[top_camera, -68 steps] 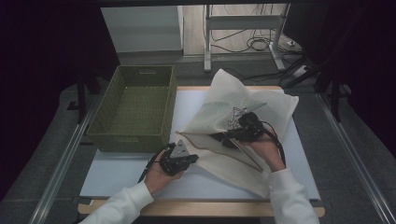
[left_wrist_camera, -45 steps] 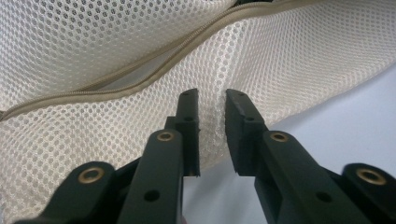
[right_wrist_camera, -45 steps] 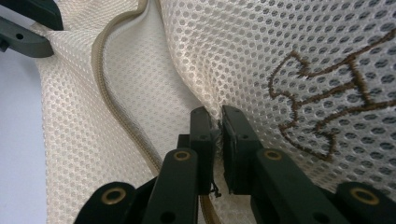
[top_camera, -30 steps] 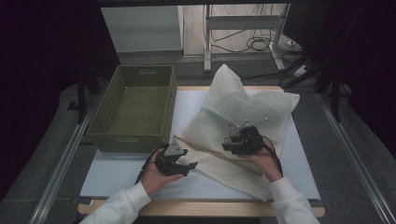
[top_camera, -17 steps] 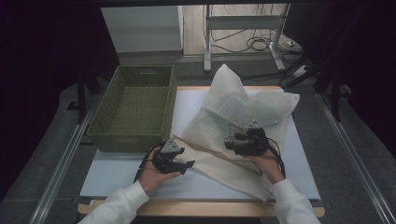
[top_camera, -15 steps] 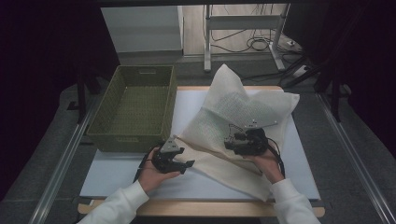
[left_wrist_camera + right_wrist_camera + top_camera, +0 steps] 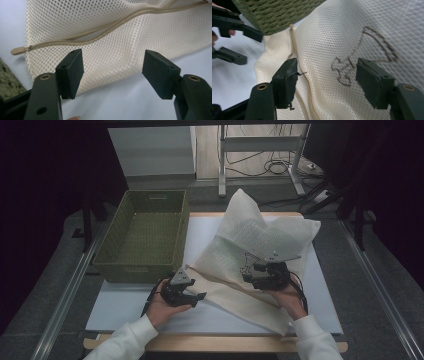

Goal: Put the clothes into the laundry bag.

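Both the left gripper [image 7: 113,75] and right gripper [image 7: 327,80] stood released, the mesh bag [image 7: 260,245] ahead of their jaws. The right's had just been opening, nothing between. Advised: the left should seize the zip pull [image 7: 18,50].

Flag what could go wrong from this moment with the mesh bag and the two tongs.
1. The left tongs stand open just short of the cream mesh laundry bag; closing here might catch only loose netting beside the beige zipper pull and slip off.
2. The right tongs, jaws just opened, hover over the bag's mesh near the brown embroidered figure; a worn pad could snag it.
3. The bag's corner lies against the green woven basket and may drag on it.
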Demonstrator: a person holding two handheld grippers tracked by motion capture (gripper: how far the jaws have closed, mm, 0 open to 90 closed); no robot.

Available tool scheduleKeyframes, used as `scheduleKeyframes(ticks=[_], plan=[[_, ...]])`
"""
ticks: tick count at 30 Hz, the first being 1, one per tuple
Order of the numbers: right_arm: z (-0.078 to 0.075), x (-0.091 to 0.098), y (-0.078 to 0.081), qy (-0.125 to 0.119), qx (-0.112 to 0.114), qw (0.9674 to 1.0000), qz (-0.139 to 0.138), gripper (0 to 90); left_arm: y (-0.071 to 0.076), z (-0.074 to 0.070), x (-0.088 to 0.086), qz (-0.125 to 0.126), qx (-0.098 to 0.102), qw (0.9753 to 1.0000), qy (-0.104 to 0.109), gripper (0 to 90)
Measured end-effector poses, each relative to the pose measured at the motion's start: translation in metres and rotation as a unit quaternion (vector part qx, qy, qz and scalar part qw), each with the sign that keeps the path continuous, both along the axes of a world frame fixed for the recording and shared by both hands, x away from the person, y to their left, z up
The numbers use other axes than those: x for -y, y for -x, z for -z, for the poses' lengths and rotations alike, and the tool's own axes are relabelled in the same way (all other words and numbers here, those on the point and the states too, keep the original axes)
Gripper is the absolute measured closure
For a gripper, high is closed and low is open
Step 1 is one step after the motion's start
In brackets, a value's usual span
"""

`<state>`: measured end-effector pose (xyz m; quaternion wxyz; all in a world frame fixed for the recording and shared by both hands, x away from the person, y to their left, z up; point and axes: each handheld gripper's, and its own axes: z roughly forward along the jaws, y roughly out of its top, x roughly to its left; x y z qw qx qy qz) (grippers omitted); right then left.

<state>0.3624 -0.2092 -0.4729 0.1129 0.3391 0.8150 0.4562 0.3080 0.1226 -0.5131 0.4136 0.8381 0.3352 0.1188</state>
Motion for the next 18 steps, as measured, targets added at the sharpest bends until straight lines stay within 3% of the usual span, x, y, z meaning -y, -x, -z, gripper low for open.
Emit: scheduleKeyframes(ticks=[7, 11, 15, 18], plan=[[0.006, 0.024, 0.020, -0.011, 0.015, 0.9993, 0.033, 34.6, 0.017, -0.007, -0.016, -0.006, 0.016, 0.9999, -0.001, 33.2], [0.015, 0.042, 0.033, -0.012, 0.014, 0.9981, 0.059, 34.5, 0.029, -0.008, -0.036, -0.013, 0.024, 0.9996, -0.007, 33.0], [0.023, 0.062, 0.043, -0.019, 0.007, 0.9962, 0.085, 34.4, 0.038, -0.005, -0.060, -0.029, 0.020, 0.9993, -0.010, 32.3], [0.028, 0.074, 0.049, -0.028, 0.002, 0.9942, 0.104, 34.4, 0.041, 0.005, -0.085, -0.062, 0.005, 0.9980, -0.009, 31.7]])
